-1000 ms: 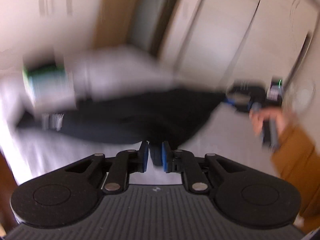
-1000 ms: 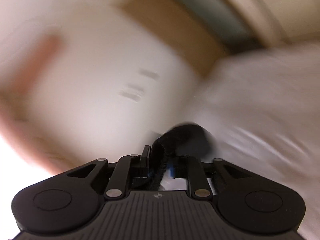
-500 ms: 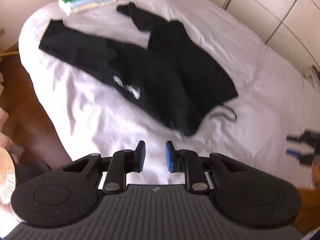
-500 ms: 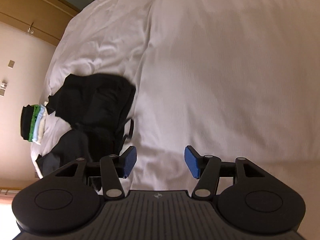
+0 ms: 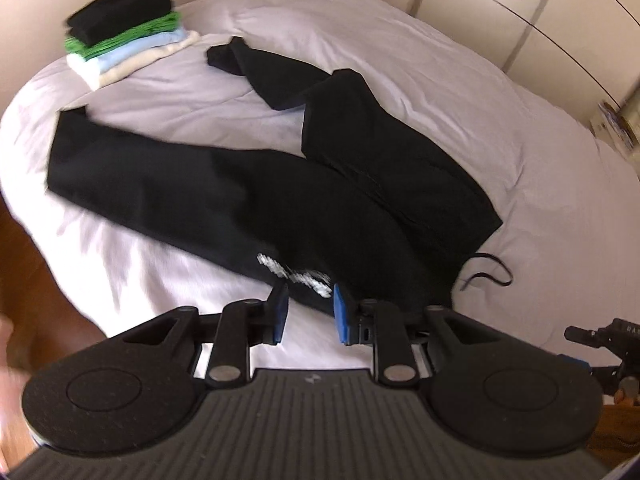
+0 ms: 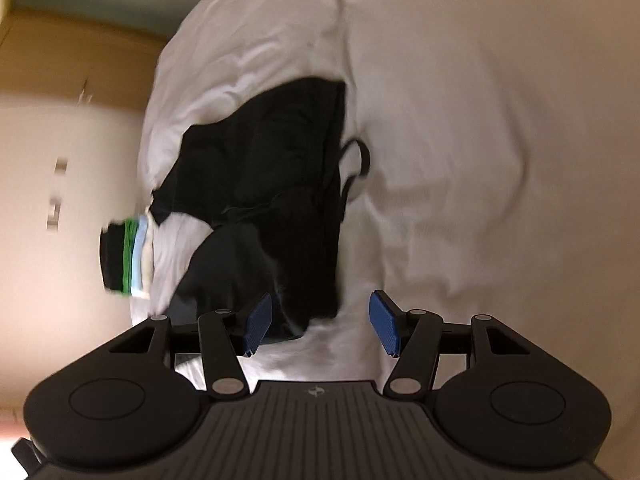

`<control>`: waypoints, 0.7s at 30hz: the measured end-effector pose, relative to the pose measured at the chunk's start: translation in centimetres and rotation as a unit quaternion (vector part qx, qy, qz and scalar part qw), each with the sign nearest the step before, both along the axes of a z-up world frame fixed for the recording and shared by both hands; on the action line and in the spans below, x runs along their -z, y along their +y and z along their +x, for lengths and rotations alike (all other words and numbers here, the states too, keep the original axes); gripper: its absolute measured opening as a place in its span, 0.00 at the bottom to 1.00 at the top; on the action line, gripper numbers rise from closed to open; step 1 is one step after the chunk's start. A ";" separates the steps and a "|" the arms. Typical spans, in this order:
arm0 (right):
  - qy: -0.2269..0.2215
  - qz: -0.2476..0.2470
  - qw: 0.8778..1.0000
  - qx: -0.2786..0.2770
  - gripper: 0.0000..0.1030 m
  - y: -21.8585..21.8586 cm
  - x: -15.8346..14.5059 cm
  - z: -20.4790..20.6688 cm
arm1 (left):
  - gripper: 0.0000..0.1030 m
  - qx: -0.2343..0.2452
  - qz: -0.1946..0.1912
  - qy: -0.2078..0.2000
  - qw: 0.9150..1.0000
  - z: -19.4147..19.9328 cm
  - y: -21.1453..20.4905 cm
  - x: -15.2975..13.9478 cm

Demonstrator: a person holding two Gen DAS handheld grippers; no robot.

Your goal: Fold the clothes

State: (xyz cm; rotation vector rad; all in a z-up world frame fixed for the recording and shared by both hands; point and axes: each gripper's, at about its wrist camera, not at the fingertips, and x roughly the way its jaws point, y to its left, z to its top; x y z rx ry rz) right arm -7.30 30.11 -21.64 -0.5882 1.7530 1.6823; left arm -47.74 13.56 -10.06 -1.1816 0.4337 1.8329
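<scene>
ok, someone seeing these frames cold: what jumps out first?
The black trousers sprawled unfolded across the white bed, legs splayed apart, white print near the waist and a drawstring trailing off the right side. Next, the small stack of folded clothes at the bed's far left corner, black on top, then green, light blue and cream. Both the left hand-held gripper and the right hand-held gripper are open and empty at the trousers' waist end.

The white bed (image 5: 420, 60) lies bare on its right side and along the near edge, leaving open room there. Black trousers (image 5: 280, 200) sprawl across the middle, their drawstring (image 5: 488, 268) trailing right. A stack of folded clothes (image 5: 128, 32) fills the far left corner. Wardrobe doors (image 5: 540, 12) close off the far right.
</scene>
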 end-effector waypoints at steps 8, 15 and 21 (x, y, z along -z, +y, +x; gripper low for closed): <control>0.091 -0.089 0.939 0.319 0.57 -11.8 7.1 -5.6 | 0.20 0.170 -0.049 -0.035 0.984 -11.9 4.8 3.4; 0.147 -0.093 0.863 0.475 0.58 -19.1 11.5 -12.1 | 0.24 0.245 -0.076 -0.058 0.965 -16.7 7.6 8.5; 0.160 -0.054 0.839 0.517 0.57 -18.8 14.6 -14.0 | 0.24 0.243 -0.065 -0.080 0.965 -17.5 8.4 11.8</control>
